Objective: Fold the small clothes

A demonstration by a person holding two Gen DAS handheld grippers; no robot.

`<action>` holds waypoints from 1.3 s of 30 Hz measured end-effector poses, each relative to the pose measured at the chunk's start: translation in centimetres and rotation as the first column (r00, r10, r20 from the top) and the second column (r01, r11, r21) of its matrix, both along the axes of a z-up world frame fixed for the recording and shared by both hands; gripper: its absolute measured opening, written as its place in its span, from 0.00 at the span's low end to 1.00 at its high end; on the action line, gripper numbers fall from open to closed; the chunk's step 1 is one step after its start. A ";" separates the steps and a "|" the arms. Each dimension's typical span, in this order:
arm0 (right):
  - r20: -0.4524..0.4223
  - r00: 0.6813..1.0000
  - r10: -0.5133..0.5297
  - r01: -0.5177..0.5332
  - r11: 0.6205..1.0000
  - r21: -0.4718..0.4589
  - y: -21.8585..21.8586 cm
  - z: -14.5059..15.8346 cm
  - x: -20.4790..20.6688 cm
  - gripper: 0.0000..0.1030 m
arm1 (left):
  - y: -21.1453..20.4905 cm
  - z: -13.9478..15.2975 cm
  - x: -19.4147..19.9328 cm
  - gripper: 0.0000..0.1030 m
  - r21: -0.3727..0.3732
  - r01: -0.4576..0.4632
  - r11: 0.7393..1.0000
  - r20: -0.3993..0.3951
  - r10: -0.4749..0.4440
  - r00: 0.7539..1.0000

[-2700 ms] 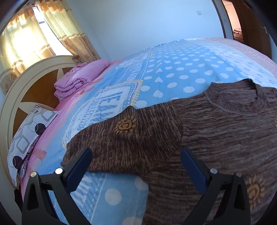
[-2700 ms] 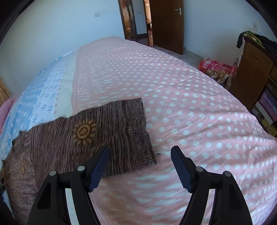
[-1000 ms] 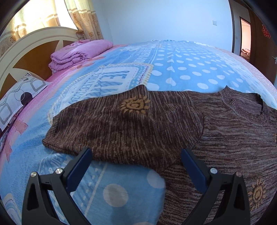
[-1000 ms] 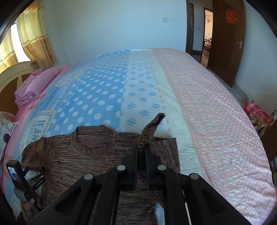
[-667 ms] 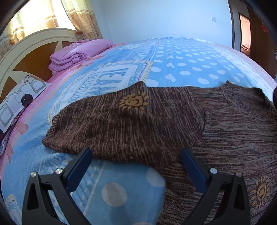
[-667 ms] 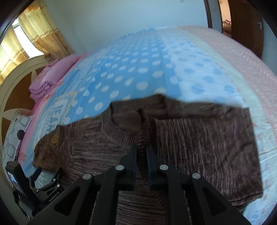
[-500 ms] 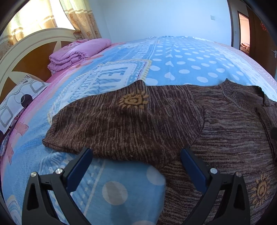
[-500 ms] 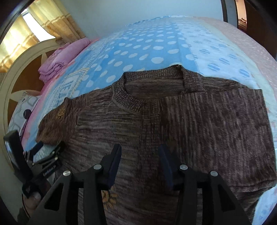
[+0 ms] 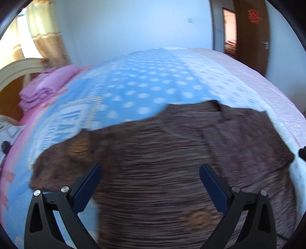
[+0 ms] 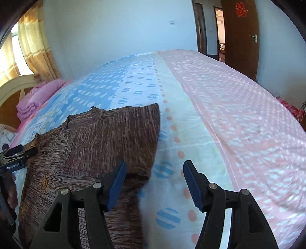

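Brown sweater (image 10: 91,151) flat on bed (image 10: 220,118), one sleeve folded across chest. Right gripper (image 10: 154,183) just opening, nothing between jaws, past sweater's side edge, bare bedspread beyond. Left gripper (image 9: 150,183) spread wide over sweater, empty.

- On the brown wooden door (image 10: 241,36) there is a red paper sign (image 10: 241,9) near the top. It looks like a Chinese double-happiness character, but the strokes are too small to read for sure. The left wrist view shows the same sign (image 9: 254,16), also unclear.
- On the blue part of the bedspread (image 9: 133,90) there are big white block letters (image 9: 63,124) inside a frame. They are blurred; I cannot read a word from them.
- On the left gripper (image 10: 18,151), seen at the left edge of the right wrist view, there is a small white label (image 10: 11,167). The letters are too small to read.
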State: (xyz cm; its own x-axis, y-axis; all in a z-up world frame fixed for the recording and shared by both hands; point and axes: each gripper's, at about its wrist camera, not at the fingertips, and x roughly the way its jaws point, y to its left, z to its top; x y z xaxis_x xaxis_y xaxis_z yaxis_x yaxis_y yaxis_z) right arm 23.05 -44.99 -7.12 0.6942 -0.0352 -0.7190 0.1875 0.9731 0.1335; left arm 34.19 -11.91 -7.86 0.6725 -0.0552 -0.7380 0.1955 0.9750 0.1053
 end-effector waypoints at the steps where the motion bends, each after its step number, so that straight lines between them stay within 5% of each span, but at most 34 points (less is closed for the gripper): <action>1: 0.015 1.000 -0.005 0.005 1.000 0.001 -0.2 -0.5 -0.4 0.61 | -1.3 -0.4 0.2 0.95 -0.004 0.017 1.000 -0.012 -0.017 1.000; 7: -0.020 1.000 0.001 0.000 0.999 0.043 -1.2 -3.1 -0.7 0.62 | -6.4 -4.8 2.4 0.63 -0.015 0.073 0.997 -0.160 -0.075 0.984; 9: -0.031 0.999 0.013 -0.011 0.999 0.046 -0.9 -3.5 -0.7 0.62 | -6.9 -4.9 2.8 0.54 -0.057 0.072 0.996 -0.148 -0.080 0.986; 11: -0.032 0.998 0.048 -0.047 0.997 0.054 -0.2 -3.6 -0.7 0.62 | -7.3 -4.7 3.0 0.11 -0.116 0.114 0.987 -0.159 -0.131 0.978; 14: -0.032 0.996 0.081 -0.079 0.996 0.050 0.8 -3.8 -0.8 0.62 | -7.6 -4.3 2.7 0.07 -0.137 0.135 0.981 -0.145 -0.155 0.977; 21: -0.035 0.998 0.058 -0.057 0.997 0.047 1.0 -4.2 -0.8 0.63 | -6.2 -2.1 1.6 0.06 -0.119 0.131 0.984 -0.049 -0.138 0.989; 31: 0.003 0.998 0.056 -0.056 0.998 -0.038 2.2 -2.4 -0.8 0.64 | -5.2 -3.9 2.3 0.13 -0.043 0.068 0.997 -0.076 -0.071 0.995; 33: -0.007 0.998 0.060 -0.061 0.990 -0.129 3.5 -2.0 0.2 0.64 | -5.0 -4.2 2.3 0.23 -0.039 0.065 0.997 -0.089 -0.068 0.994; 35: -0.107 0.993 0.058 -0.067 0.994 -0.085 3.4 -3.6 1.9 0.59 | -4.8 -4.2 2.3 0.45 -0.012 0.043 0.999 -0.068 -0.044 0.997; 39: -0.144 0.989 0.021 -0.041 0.990 -0.138 2.8 -4.5 1.6 0.55 | -4.4 -4.5 2.3 0.56 0.034 0.019 0.999 -0.044 -0.017 0.999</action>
